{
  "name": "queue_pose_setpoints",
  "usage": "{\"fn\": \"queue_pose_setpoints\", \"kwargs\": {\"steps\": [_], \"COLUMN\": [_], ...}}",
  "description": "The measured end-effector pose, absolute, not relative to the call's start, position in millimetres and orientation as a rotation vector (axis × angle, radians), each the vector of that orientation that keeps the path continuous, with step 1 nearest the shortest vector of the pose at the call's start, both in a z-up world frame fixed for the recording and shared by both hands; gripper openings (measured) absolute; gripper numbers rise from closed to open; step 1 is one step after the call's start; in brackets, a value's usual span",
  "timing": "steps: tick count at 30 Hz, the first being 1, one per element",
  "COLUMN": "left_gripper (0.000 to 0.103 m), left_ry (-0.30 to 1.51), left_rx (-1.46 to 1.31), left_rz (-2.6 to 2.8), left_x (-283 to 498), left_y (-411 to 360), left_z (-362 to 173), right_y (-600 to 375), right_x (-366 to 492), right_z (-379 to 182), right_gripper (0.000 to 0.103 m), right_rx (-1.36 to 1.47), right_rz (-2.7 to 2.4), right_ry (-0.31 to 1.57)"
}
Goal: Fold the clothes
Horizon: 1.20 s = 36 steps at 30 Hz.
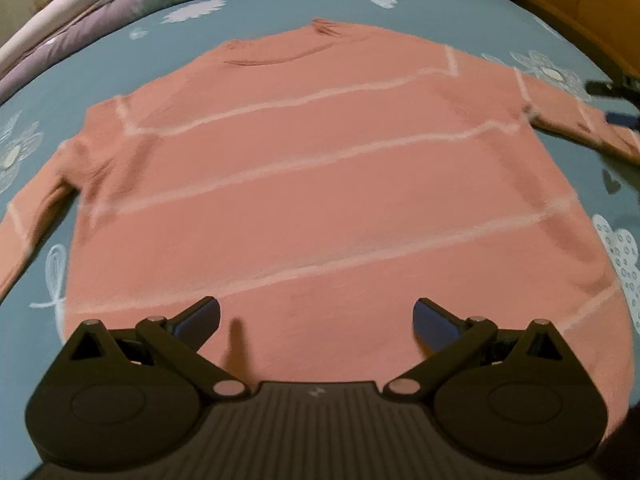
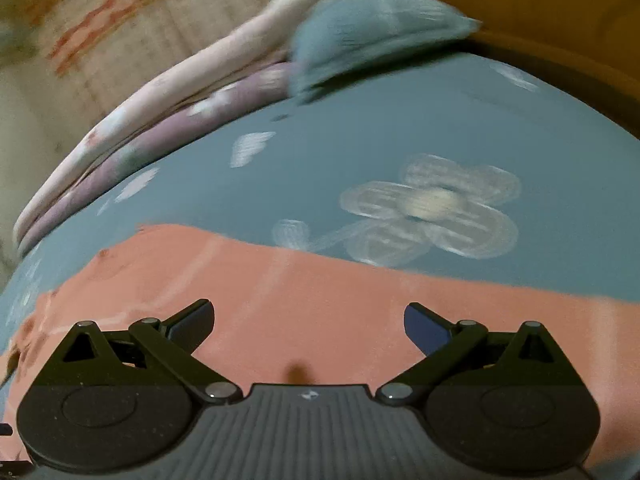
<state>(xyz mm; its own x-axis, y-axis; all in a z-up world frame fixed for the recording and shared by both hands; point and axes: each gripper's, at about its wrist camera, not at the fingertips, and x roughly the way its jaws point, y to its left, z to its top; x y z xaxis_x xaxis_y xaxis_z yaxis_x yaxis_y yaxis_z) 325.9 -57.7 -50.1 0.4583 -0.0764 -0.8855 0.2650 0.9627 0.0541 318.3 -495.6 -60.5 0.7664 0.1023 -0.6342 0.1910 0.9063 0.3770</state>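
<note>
My tongs hover spread over a salmon-pink knitted sweater with thin white stripes [image 1: 320, 184] laid flat on the bed.

The sweater lies face-down-or-up, I cannot tell which, spread on the blue-grey bedsheet printed with white flowers [image 1: 460, 24], its neckline at the far end from me and both sleeves out to the sides. My left tongs [image 1: 316, 318] hang above the sweater's hem end, fingers wide apart, holding nothing. My right tongs [image 2: 308, 322] are likewise wide apart and empty, above a sleeve of the sweater [image 2: 360, 300] that crosses the view just short of a large white flower print [image 2: 436, 204]. Beyond the sweater's neckline, a folded lilac and pale-pink floral quilt [image 1: 100, 12] lies along the edge of the sheet, with a blue-grey pillow [image 2: 372, 28] next to it.
</note>
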Motion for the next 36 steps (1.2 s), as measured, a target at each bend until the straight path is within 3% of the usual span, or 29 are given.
{"fn": "queue_pose_setpoints", "kwargs": {"steps": [5,13,23,32,36], "left_gripper": [0.102,0.102,0.102,0.102,0.102], "left_ry": [1.102,1.115,1.047,1.079,0.987], "left_rx": [0.177,0.128,0.136,0.011,-0.058], "left_rz": [-0.234,-0.210,-0.192,-0.193,-0.215], "left_x": [330.7,328.3,328.7,328.4,327.3], "left_y": [-63.6,-57.9,-51.9,6.6,47.8], "left_z": [-56.9,-59.5,-43.6,-70.8,-53.5], "right_y": [-555.1,-551.2,-394.0,-251.9,-230.7], "right_x": [271.5,269.4,306.8,322.4,320.7], "right_z": [-71.5,-63.0,-32.8,-28.2,-43.4], "right_gripper": [0.102,0.103,0.103,0.103,0.103], "right_rx": [0.499,0.406,0.332,0.242,0.228], "right_rz": [-0.210,-0.356,0.178,0.452,0.418], "right_ry": [0.650,0.712,0.750,0.841,0.921]}}
